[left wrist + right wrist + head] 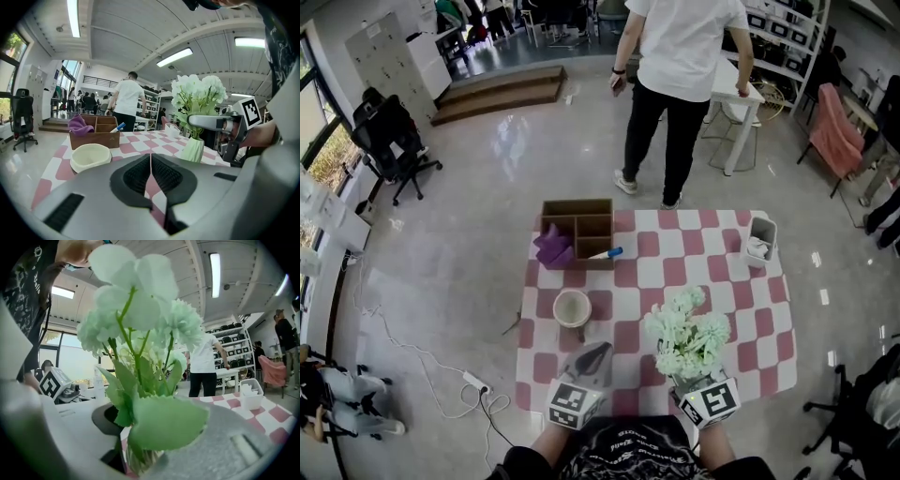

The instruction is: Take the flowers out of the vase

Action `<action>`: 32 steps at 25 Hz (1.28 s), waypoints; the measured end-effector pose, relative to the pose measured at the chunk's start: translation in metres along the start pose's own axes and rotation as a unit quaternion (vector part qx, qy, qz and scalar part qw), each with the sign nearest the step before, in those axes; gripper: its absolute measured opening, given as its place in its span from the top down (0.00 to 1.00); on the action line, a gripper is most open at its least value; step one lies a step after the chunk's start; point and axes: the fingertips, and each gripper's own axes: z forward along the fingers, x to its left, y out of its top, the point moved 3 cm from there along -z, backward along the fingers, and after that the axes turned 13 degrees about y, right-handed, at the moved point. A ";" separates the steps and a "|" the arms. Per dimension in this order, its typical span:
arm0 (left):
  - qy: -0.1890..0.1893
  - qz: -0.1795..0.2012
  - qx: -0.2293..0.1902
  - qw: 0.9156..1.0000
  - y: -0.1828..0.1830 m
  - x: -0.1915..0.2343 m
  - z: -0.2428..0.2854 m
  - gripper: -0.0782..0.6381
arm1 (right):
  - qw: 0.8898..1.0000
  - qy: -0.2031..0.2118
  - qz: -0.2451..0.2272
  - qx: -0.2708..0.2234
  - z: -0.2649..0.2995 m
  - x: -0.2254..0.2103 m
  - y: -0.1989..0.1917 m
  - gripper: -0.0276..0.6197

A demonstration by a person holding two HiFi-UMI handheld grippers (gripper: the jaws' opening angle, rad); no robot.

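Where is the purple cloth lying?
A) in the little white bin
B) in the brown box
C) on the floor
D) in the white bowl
B: the purple cloth sits bunched in a left compartment of the brown box.

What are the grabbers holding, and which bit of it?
The right gripper holds the flowers by their stems, just above the vase. The left gripper is shut and holds nothing.

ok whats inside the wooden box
A purple cloth fills its left compartment and a blue-tipped marker pokes out at the right; anything under the cloth is covered.
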 end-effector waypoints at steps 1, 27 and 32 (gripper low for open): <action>-0.001 0.000 -0.002 1.000 0.001 -0.001 0.000 0.87 | 1.000 0.002 -0.001 -0.001 0.001 0.001 0.001 0.66; -0.042 0.017 -0.031 0.998 0.008 -0.018 -0.010 0.87 | 0.994 -0.046 -0.060 -0.074 -0.019 0.014 0.105 0.72; -0.054 0.021 -0.035 0.998 0.009 -0.021 -0.014 0.87 | 0.992 -0.050 -0.065 -0.094 -0.026 0.018 0.125 0.73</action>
